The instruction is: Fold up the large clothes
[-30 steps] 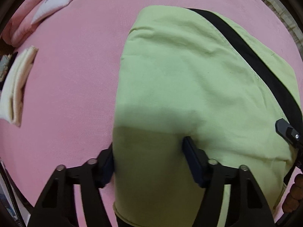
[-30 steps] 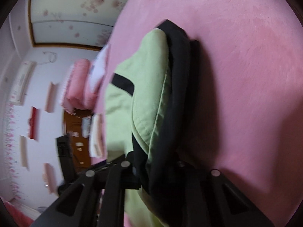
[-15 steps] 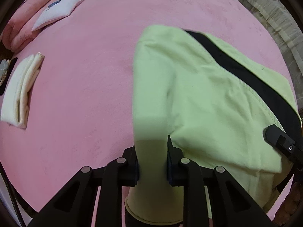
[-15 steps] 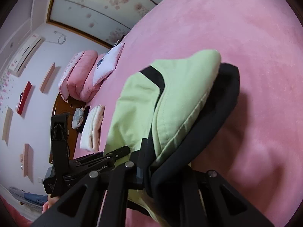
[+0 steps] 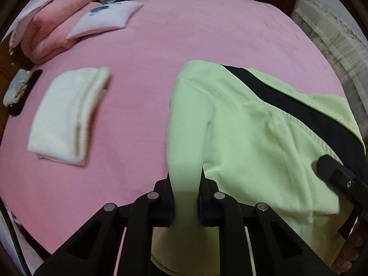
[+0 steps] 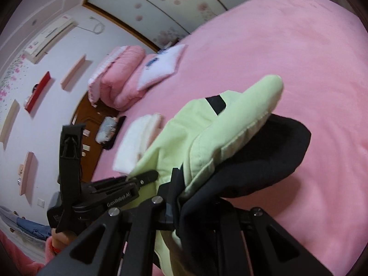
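Observation:
A light green garment (image 5: 253, 138) with a black band (image 5: 287, 101) hangs lifted above the pink bed (image 5: 207, 34). My left gripper (image 5: 185, 184) pinches a narrow fold of its green edge, and its jaws are still closing on that cloth. The right gripper (image 6: 195, 197) is shut on a bunch of green fabric (image 6: 230, 119) and black fabric (image 6: 264, 156), which hides its right finger. Each gripper shows in the other's view: the right one (image 5: 333, 172) at the garment's right side, the left one (image 6: 142, 179) at its left side.
A folded white towel (image 5: 66, 115) lies on the bed to the left. A folded pink quilt (image 5: 53, 23) and a white pillow (image 5: 105, 18) sit at the far left corner. A lace hanging (image 5: 333, 46) borders the bed's right side, and a hand (image 5: 354, 248) shows at bottom right.
Both grippers rose and pulled back, lifting the garment off the bed. The left jaws went from wide apart to pinched on the green edge. The right view rolled.

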The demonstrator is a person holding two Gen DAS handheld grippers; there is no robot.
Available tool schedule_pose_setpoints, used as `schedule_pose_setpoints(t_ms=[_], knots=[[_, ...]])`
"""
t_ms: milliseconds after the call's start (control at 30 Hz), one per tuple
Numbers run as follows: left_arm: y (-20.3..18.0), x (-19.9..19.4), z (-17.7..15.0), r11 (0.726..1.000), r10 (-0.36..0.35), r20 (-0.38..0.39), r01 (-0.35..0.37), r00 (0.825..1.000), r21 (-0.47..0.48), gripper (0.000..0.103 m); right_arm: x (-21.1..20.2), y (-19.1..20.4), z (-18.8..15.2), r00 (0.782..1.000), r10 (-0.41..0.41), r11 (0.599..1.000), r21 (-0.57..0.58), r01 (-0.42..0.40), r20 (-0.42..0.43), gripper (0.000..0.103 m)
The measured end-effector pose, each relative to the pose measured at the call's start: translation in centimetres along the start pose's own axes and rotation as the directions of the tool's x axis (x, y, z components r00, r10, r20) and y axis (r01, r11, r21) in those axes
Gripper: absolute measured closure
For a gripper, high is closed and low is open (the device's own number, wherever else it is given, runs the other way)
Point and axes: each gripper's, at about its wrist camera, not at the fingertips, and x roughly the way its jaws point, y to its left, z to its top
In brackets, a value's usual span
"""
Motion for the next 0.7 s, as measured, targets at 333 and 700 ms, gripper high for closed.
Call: schedule_pose_setpoints(t_ms=[333, 700], knots=[[21.4, -7.7, 6.1, 0.972, 0.225, 0.182, -0.209, 0.957, -0.103, 0.091, 15.4, 19.4, 4.8, 0.972, 0.226, 0.956, -0.207, -0.207, 0.070, 0.094], [39.4, -2.9, 11.8, 0.907, 0.409, 0.227, -0.366, 0.884, -0.208, 0.091, 34.2, 29.0, 7.8, 0.921, 0.381, 0.889, -0.307, -0.340, 0.083, 0.094]])
